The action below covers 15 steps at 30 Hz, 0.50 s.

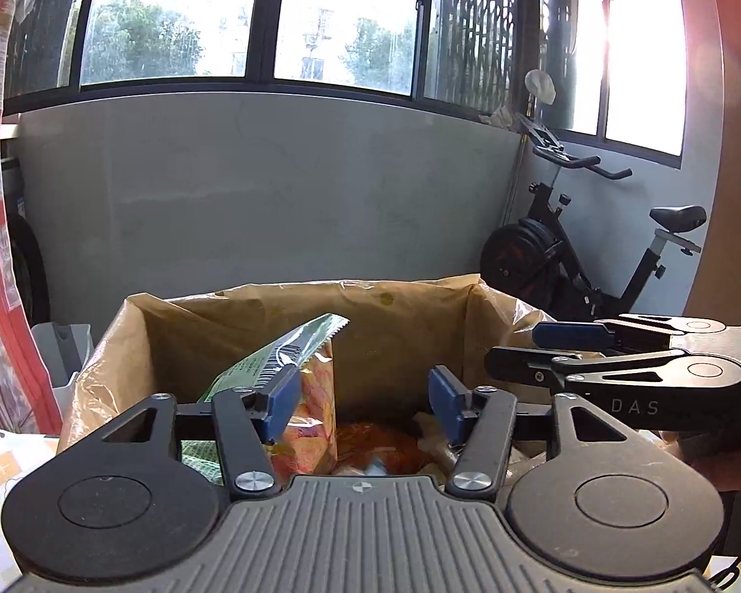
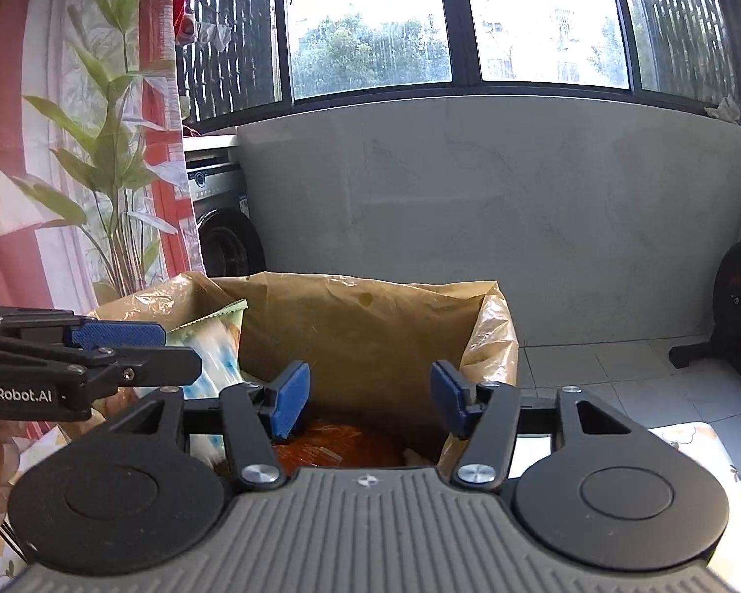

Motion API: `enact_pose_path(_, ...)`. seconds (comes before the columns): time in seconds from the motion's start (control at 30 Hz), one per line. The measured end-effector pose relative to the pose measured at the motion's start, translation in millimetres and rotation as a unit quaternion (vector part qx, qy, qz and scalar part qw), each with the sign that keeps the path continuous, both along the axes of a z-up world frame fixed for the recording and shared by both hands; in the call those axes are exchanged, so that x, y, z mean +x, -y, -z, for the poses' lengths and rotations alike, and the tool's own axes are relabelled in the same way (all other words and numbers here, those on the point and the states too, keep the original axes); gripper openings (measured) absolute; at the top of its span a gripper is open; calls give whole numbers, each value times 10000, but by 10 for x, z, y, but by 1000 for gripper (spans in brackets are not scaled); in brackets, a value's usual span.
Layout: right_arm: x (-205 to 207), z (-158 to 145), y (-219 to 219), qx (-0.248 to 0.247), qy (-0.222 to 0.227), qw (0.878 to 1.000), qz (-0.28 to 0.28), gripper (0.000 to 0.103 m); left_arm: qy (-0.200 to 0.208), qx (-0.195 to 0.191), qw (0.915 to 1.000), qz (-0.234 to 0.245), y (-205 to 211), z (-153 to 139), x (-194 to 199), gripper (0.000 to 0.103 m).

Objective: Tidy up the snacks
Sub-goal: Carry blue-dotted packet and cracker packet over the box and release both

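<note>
1. The lined box (image 1: 281,326) holds the snacks.
2. A green-and-orange snack packet (image 1: 311,380) stands upright inside the box, at its left side.
3. Left tongs (image 1: 363,398) gape wide, empty, above the box.
4. Right tongs (image 2: 368,398) gape likewise, beside them.

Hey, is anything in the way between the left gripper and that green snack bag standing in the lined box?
Nothing visible blocks it. The left gripper is open above the lined box, and the green snack bag leans right beside its left pad, possibly touching. The right gripper sits off to the side, clear of that path.
</note>
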State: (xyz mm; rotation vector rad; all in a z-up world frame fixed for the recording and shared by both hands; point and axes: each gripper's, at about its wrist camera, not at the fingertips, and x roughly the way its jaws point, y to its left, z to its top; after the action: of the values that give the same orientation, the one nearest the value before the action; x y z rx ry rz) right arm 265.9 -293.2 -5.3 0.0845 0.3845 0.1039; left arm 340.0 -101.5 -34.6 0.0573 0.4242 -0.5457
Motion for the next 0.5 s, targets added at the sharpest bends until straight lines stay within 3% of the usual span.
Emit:
enact_pose_path(0.2,-264,-102,-8,-142,100,9998,47,73,90,60,9999,-55,-92,-133,-128,66)
enact_pose_path(0.5,-714,-119,-90,179,123,9998,-13,92,93,32,9997,-244,-390,-204,-500,79)
